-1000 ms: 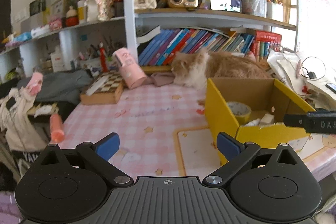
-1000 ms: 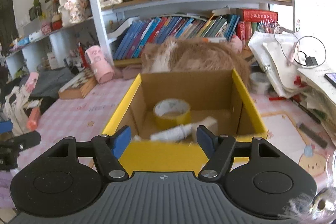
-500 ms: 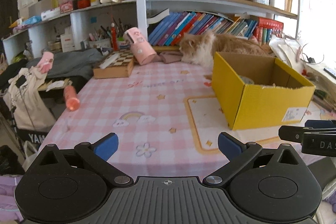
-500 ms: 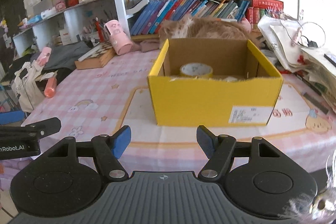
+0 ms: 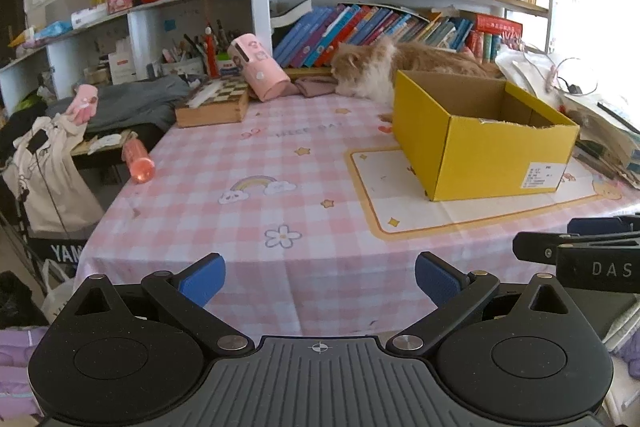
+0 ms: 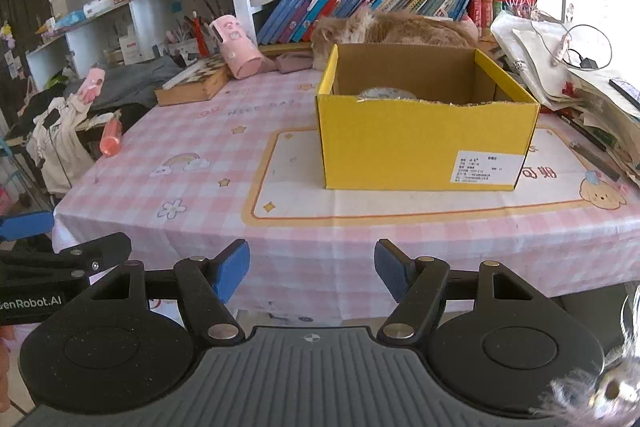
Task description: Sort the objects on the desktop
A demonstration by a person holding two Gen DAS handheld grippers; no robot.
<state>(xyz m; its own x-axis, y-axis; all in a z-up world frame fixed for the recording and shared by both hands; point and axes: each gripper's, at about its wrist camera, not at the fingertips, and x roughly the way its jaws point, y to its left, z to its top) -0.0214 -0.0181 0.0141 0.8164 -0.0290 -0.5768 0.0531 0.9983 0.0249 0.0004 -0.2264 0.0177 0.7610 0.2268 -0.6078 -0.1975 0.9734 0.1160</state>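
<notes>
An open yellow cardboard box [image 5: 480, 143] [image 6: 424, 143] stands on the pink checked tablecloth [image 5: 260, 195] [image 6: 192, 163]. Over its near wall the top of a tape roll [image 6: 386, 93] shows in the right wrist view; the rest of its contents are hidden. My left gripper [image 5: 320, 281] is open and empty, held in front of the table's near edge. My right gripper [image 6: 312, 273] is likewise open with nothing between its blue pads, also off the near edge and facing the box. Each gripper appears at the side of the other's view.
A ginger cat [image 5: 384, 67] [image 6: 384, 27] lies behind the box. A pink cup [image 5: 258, 69], a chessboard box [image 5: 212, 103] and an orange bottle [image 5: 138, 157] sit at the far left. Papers and cables [image 6: 568, 75] pile at the right. Bookshelves [image 5: 380, 23] stand behind.
Both grippers have pulled back from over the box to beyond the table's near edge and sunk a little. Their jaws stay as wide as before.
</notes>
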